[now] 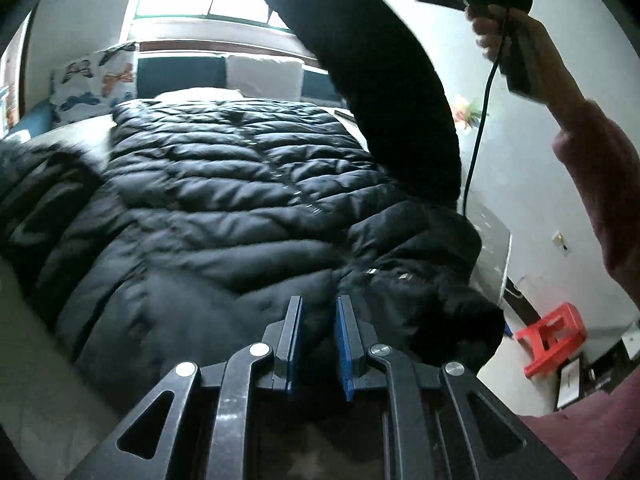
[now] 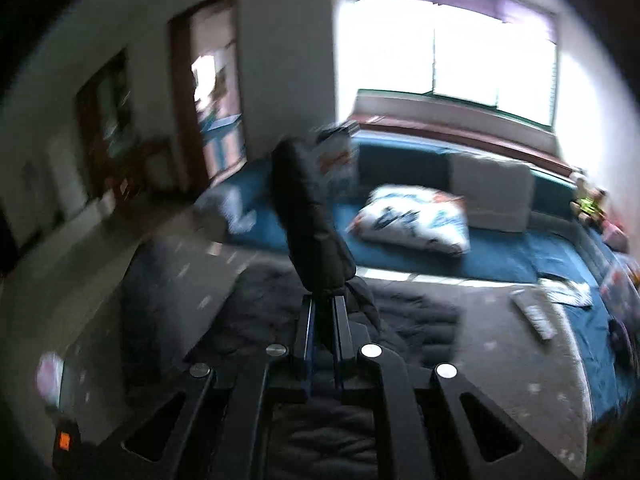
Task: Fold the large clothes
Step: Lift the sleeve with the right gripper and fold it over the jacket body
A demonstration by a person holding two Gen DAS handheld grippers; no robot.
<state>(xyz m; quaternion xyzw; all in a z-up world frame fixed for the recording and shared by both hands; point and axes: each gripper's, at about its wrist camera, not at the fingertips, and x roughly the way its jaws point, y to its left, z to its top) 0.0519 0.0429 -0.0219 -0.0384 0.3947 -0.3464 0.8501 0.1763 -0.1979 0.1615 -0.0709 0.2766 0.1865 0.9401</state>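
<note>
Overhead, right tool [image 2: 323, 300] is clamped on the sleeve [image 2: 308, 216] of the black jacket [image 1: 224, 200], holding it high above the bed [image 2: 500, 252]. Left tool [image 1: 319, 312] has its jaws parted, gripping nothing, low over the collar end. Jacket body lies spread flat on the bed. Pillow [image 2: 412, 220] near the window [image 2: 452, 48].

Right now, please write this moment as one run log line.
step: folding sleeve | right gripper: shut on sleeve, lifted | left gripper: open over jacket | jacket: flat on bed
</note>
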